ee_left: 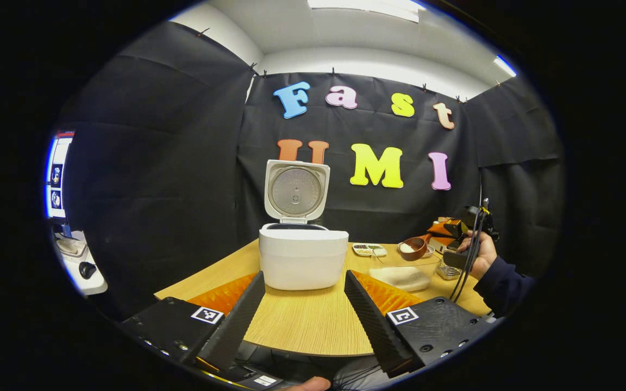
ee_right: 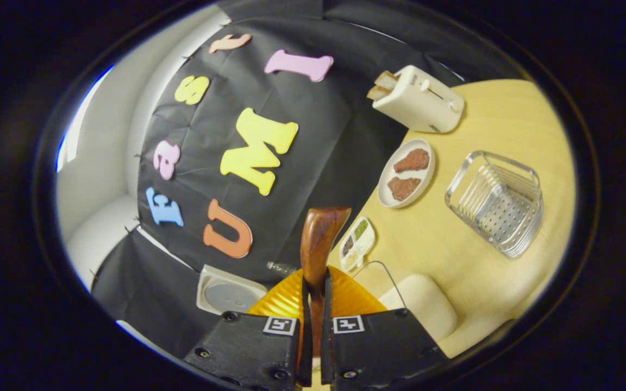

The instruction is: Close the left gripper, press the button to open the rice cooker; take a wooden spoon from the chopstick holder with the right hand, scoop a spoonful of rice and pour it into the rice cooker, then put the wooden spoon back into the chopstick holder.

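Rice cooker (ee_left: 303, 260), white and rounded, stands on the wooden table (ee_left: 302, 320) with its lid (ee_left: 296, 191) swung upright, showing a grey metal inner plate. The left gripper (ee_left: 303, 309) hovers in front of the cooker, fingers spread wide apart with nothing between them. To the right of the cooker, a hand (ee_left: 480, 254) holds the right gripper (ee_right: 313, 304), whose fingers are pressed onto the handle of a reddish-brown wooden spoon (ee_right: 317, 244). The spoon's bowl, right of the cooker and raised above the table, carries white rice (ee_left: 407, 247). A clear container (ee_left: 408, 271) with more rice sits just below the spoon.
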Tool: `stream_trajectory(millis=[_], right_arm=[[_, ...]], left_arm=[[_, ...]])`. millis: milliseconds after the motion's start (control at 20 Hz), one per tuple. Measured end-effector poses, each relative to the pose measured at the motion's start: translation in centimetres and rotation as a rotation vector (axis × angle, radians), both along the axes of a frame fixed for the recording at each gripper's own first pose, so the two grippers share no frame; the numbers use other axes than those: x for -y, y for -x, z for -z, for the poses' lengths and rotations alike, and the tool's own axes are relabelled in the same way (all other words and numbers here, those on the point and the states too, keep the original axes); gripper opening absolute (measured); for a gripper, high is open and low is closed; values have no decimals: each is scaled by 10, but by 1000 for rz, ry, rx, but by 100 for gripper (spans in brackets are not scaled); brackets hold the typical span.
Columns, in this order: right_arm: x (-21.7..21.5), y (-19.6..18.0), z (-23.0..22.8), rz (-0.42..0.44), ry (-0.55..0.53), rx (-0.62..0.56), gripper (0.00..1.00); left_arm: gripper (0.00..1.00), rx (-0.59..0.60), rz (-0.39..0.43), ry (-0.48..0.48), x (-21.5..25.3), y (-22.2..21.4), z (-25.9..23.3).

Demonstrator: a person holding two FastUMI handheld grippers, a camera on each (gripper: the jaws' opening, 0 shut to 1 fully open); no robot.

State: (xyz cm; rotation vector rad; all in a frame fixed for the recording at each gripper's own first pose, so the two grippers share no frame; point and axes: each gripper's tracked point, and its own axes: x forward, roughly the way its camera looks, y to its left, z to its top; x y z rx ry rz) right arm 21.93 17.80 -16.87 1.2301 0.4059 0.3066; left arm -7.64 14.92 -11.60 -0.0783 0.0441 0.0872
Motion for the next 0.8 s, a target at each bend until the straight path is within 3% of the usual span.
stream_trajectory(millis=[150, 250, 450, 800], right_arm=[[-10, -7, -14, -40, -269, -63, 11], [-21, -10, -25, -73, -373, -85, 11], [-48, -17, -55, -105, -299, -24, 11], [-136, -48, -92, -214, -213, 27, 11]], left_arm=[[94, -5, -13, -13, -3, -5, -8], [94, -3, -19, -23, -5, -10, -16], [94, 1, -36, -43, -13, -15, -22], [94, -8, -124, -15, -39, -11, -26]])
